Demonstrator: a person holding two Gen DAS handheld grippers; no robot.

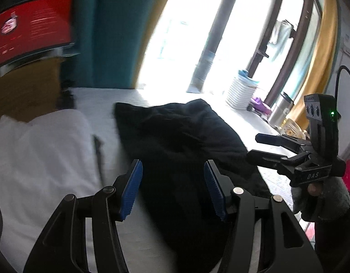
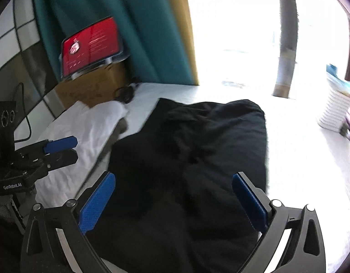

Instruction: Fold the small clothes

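A black garment (image 1: pixel 175 132) (image 2: pixel 197 136) lies bunched on the white-covered surface (image 1: pixel 102 100) (image 2: pixel 288 159). To its left rests a white cloth (image 1: pixel 45 150) (image 2: pixel 83 127), laid flat. My left gripper (image 1: pixel 172 191) hovers over the garment's near part, jaws apart with nothing between the blue pads (image 1: pixel 131 191). It also shows at the left edge of the right wrist view as the left gripper (image 2: pixel 63 150), above the white cloth. My right gripper (image 2: pixel 173 202) stands wide open over the garment's near edge, empty. In the left wrist view the right gripper (image 1: pixel 261 146) sits by the garment's right side, held by a gloved hand (image 1: pixel 320 202).
A cardboard box (image 2: pixel 90 86) with a red panel (image 2: pixel 90 45) (image 1: pixel 31 29) on top stands at the back left, before a teal curtain (image 1: pixel 106 34). A stack of white items (image 1: pixel 241 91) (image 2: pixel 334 111), a purple thing (image 1: pixel 259 103) and a metal canister (image 1: pixel 280 109) stand at the far right by the bright window.
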